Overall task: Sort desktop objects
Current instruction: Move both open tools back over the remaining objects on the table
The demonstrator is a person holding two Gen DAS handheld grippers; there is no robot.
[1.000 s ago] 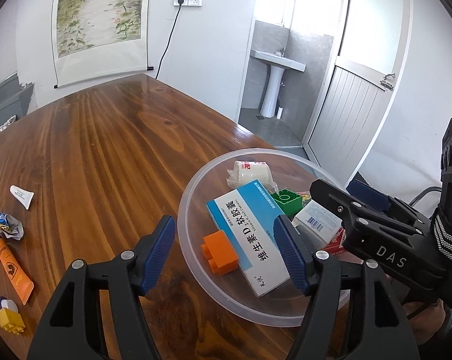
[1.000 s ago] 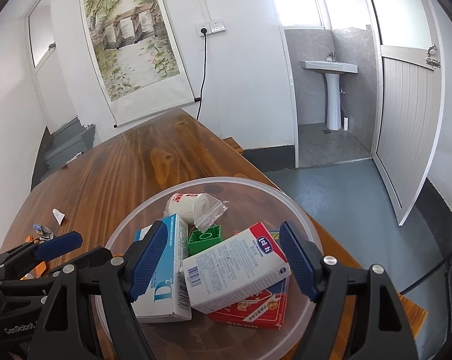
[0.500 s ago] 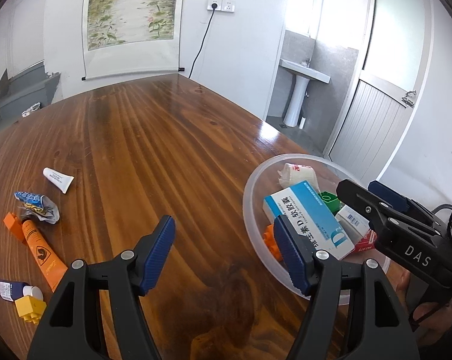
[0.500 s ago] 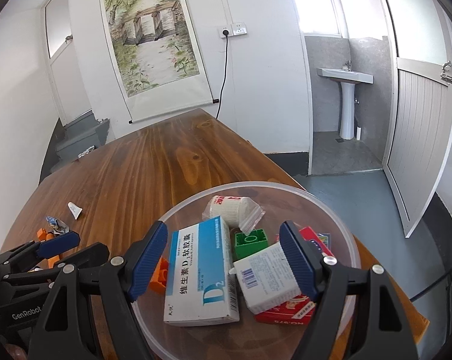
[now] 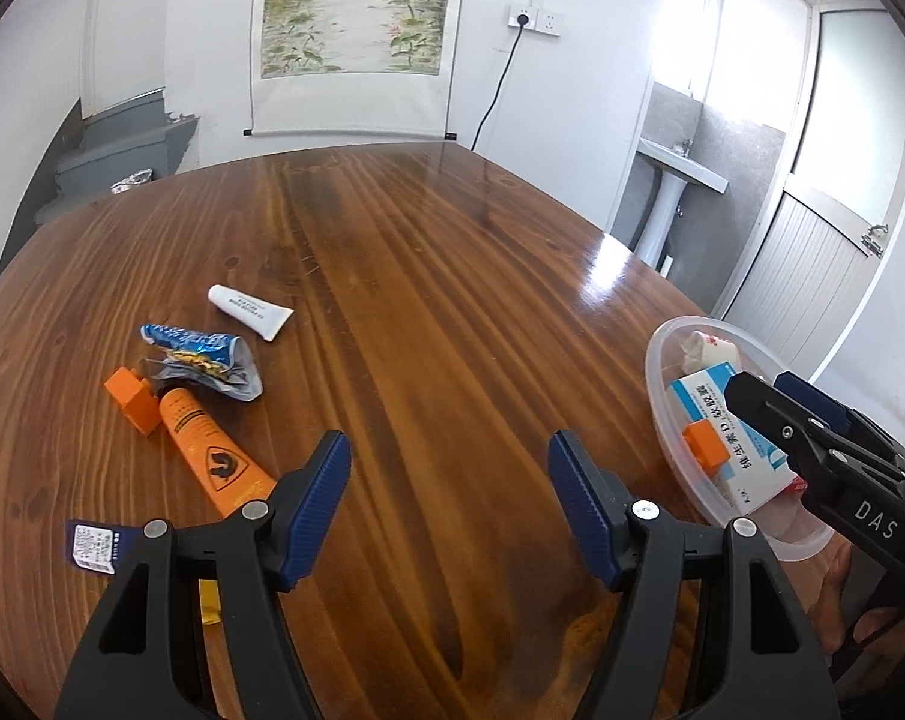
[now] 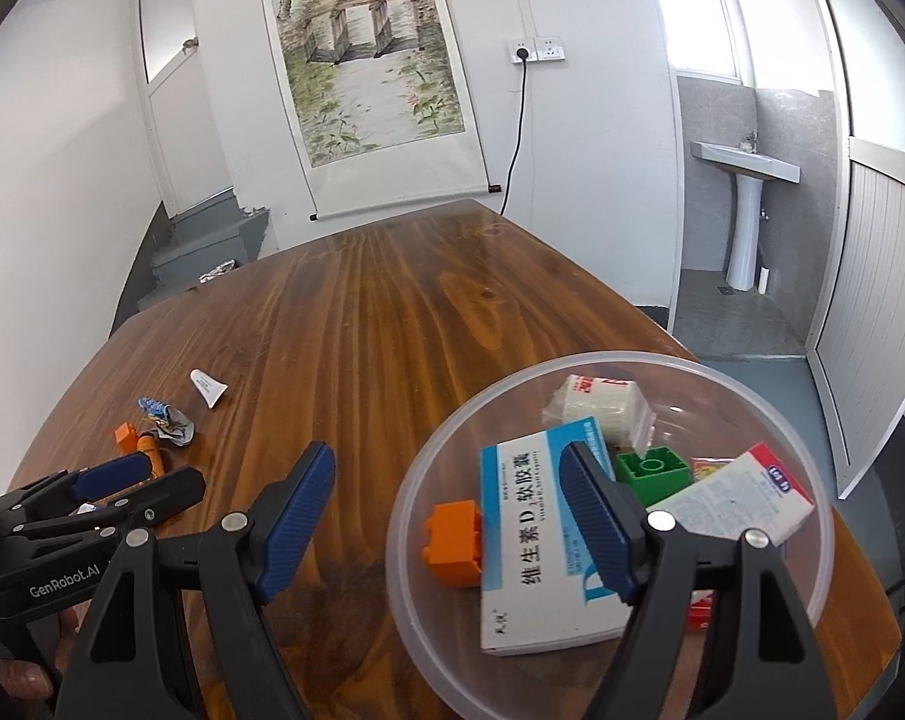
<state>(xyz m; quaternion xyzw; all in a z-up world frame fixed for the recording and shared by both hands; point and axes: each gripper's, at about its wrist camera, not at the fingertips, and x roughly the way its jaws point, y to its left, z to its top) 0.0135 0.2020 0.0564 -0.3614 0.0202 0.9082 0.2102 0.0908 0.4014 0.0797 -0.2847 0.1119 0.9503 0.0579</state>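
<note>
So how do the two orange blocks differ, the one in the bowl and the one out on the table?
The orange block in the bowl leans against the blue-and-white medicine box inside the clear bowl, already sorted. The orange block on the table lies on bare wood, touching the orange tube, beside a crumpled wrapper, still unsorted. Both are orange plastic building blocks, and neither gripper holds either.

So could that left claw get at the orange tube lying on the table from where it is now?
Probably yes. The left claw is open and empty, and the orange tube lies flat just beside its left finger, with bare table between. Only the crumpled wrapper crowds the tube's far end.
</note>
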